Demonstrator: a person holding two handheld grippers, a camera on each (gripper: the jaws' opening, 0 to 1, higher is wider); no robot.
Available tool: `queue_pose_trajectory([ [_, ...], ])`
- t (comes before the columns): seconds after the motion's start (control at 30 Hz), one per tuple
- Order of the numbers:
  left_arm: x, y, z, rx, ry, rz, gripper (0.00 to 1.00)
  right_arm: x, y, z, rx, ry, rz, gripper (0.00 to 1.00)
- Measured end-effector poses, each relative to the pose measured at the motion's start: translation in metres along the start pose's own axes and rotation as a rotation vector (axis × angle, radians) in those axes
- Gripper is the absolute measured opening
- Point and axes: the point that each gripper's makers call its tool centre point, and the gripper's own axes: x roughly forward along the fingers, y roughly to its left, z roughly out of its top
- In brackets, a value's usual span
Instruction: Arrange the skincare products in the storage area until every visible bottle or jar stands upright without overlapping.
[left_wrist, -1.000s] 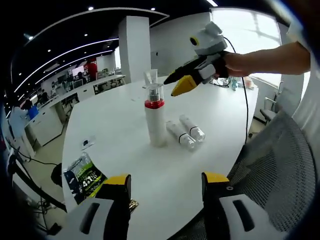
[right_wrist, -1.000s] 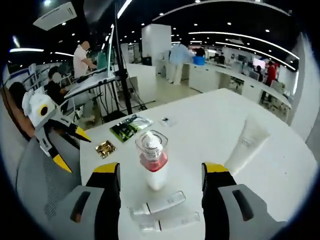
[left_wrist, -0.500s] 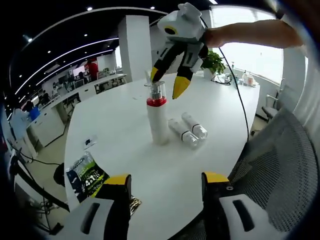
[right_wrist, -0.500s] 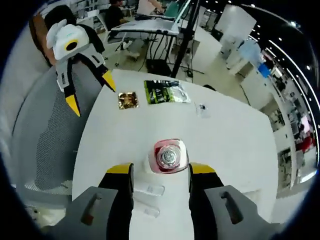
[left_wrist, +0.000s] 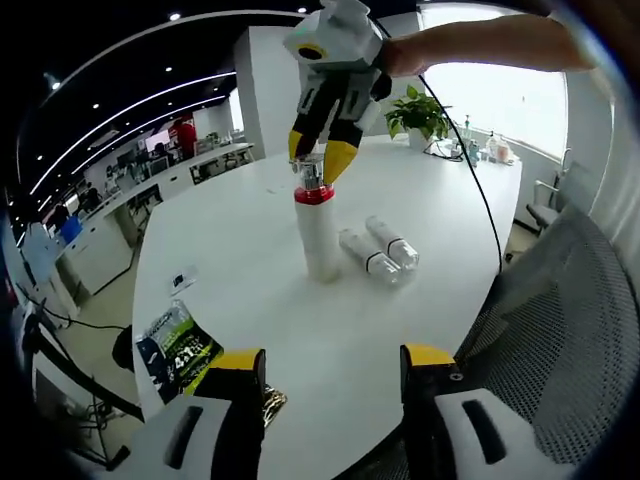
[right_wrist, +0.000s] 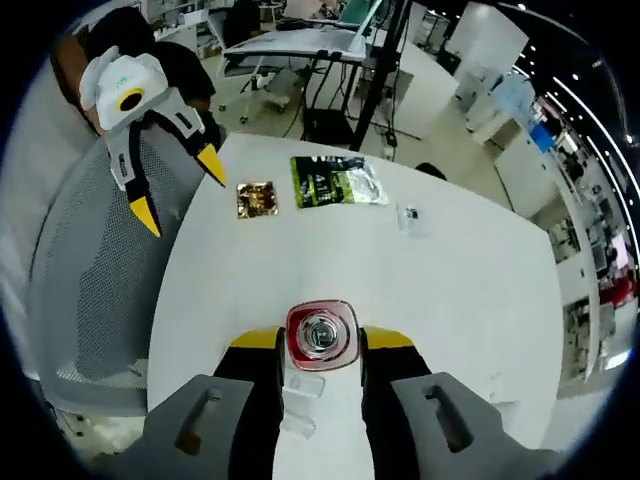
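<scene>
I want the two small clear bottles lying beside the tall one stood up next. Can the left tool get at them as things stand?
Probably yes. The left tool is open, with bare white table between it and the two small clear bottles. The right tool is busy above, at the tall white bottle with the red collar.

Bright even light from my ceiling strips (left_wrist: 150, 105) and spots, window (left_wrist: 495, 95) behind my right arm blown out white, soft faint shadows on the glossy white table (left_wrist: 250, 260), strong fisheye bending at the edges, my near jaws slightly soft, far office hazy
</scene>
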Motion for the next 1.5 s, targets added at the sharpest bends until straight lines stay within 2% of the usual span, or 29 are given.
queue_pose_trajectory([
  [0.1, 0.001, 0.000, -0.001, 0.004, 0.008, -0.002, 0.52, 0.000, 0.001, 0.000, 0.077, -0.021, 0.010, 0.26],
  [0.13, 0.001, -0.001, -0.002, 0.003, 0.008, -0.005, 0.52, -0.001, 0.001, -0.001, 0.062, -0.032, 0.014, 0.26],
  [0.2, 0.001, -0.002, -0.002, 0.005, 0.010, -0.007, 0.52, -0.001, 0.003, -0.001, -0.053, -0.057, 0.030, 0.26],
  [0.37, 0.002, -0.003, -0.003, 0.011, 0.017, -0.011, 0.52, 0.000, 0.006, -0.002, -0.204, -0.052, 0.060, 0.27],
  [0.6, 0.002, 0.003, -0.004, 0.003, 0.020, 0.009, 0.52, 0.001, 0.009, -0.001, -0.327, -0.027, 0.131, 0.26],
  [0.9, -0.001, 0.009, -0.003, 0.013, 0.012, 0.049, 0.52, 0.002, 0.010, -0.001, -0.537, 0.083, 0.256, 0.26],
  [1.0, -0.002, 0.010, -0.003, 0.020, 0.011, 0.057, 0.51, 0.002, 0.009, -0.002, -0.661, 0.135, 0.275, 0.26],
  [1.17, -0.003, 0.015, -0.001, 0.011, 0.000, 0.072, 0.51, 0.005, 0.007, -0.001, -0.800, 0.162, 0.293, 0.26],
  [1.37, -0.002, 0.016, -0.003, 0.031, 0.013, 0.082, 0.51, 0.005, 0.007, -0.001, -0.849, 0.171, 0.279, 0.27],
  [1.4, -0.002, 0.018, -0.005, 0.039, 0.021, 0.089, 0.51, 0.005, 0.006, -0.001, -0.822, 0.169, 0.270, 0.27],
  [1.43, -0.003, 0.019, -0.005, 0.043, 0.024, 0.094, 0.50, 0.007, 0.009, 0.000, -0.749, 0.143, 0.262, 0.28],
  [1.5, -0.004, 0.020, -0.004, 0.041, 0.015, 0.100, 0.49, 0.005, 0.009, -0.001, -0.668, 0.135, 0.251, 0.31],
])
